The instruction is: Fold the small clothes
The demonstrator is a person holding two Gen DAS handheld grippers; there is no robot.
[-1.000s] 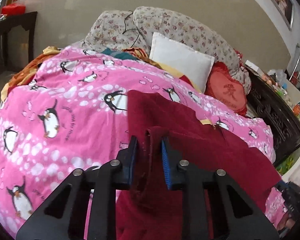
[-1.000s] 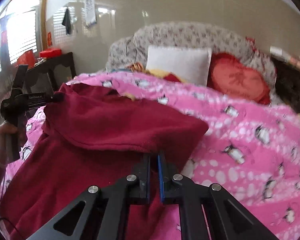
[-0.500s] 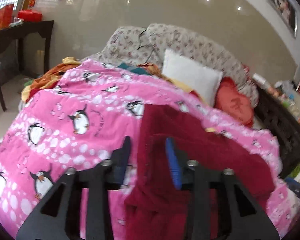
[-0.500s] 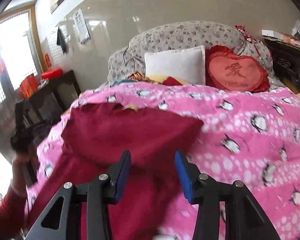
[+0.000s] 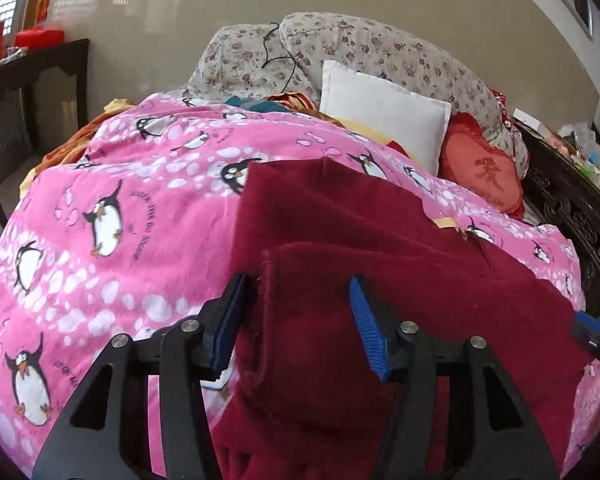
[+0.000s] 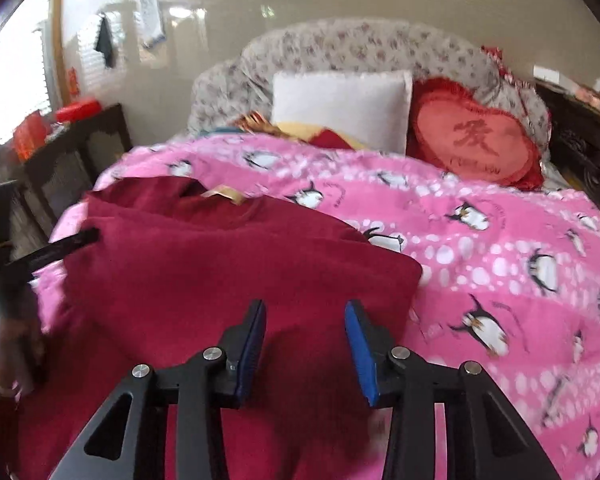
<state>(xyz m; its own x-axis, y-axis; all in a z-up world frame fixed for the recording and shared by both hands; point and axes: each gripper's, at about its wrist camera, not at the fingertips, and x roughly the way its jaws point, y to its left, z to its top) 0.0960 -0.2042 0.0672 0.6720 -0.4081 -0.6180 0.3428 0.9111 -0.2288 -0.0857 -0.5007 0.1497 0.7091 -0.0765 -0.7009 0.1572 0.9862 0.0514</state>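
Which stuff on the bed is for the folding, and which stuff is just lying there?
For the folding:
- dark red garment, folded over on the bed
- left gripper, jaws just opened, cloth between them
- right gripper, open over the garment, jaws just closing a little

Just lying about:
- pink penguin quilt underneath
- white pillow
- red heart cushion
- floral cushions

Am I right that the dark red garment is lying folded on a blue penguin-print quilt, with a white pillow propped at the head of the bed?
Not quite: the quilt is pink, not blue, as the right wrist view shows plainly. The rest holds: the dark red garment lies folded over on that penguin-print quilt, and a white pillow is propped at the head of the bed.
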